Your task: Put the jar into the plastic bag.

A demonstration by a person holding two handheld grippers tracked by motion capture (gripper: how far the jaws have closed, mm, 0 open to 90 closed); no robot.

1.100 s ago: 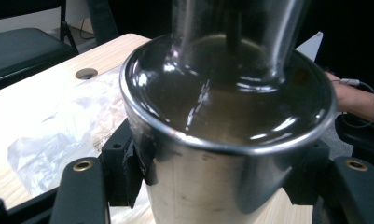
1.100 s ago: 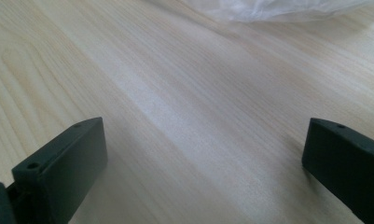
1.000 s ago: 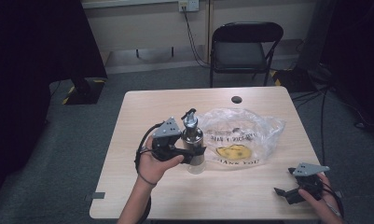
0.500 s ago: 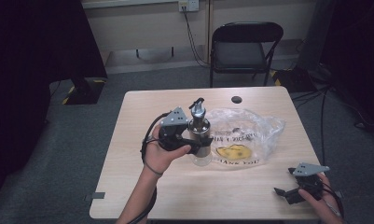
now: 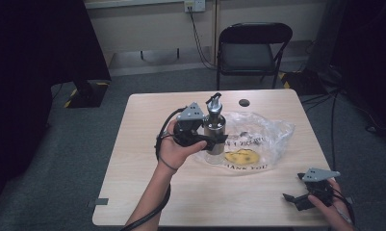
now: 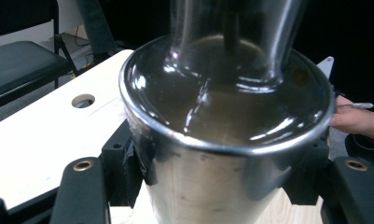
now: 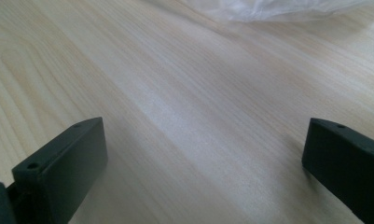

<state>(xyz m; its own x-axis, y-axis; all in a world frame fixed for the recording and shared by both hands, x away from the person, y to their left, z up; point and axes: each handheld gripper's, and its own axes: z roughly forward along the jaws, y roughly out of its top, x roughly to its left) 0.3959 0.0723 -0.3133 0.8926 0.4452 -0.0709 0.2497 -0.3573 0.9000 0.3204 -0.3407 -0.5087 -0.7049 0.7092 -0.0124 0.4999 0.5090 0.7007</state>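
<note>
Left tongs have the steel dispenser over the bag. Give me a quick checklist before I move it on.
1. Grip: left tongs clamp both sides of the dispenser, seen close in the left gripper view. Ok.
2. Dispenser upright, spout on top. Ok.
3. Base clear of the bag: cannot tell, it stands over the plastic.
4. Right tongs open, nothing between them, low at the table's near right corner, out of the way. Ok.
5. Contents or cap tightness: cannot tell.
</note>
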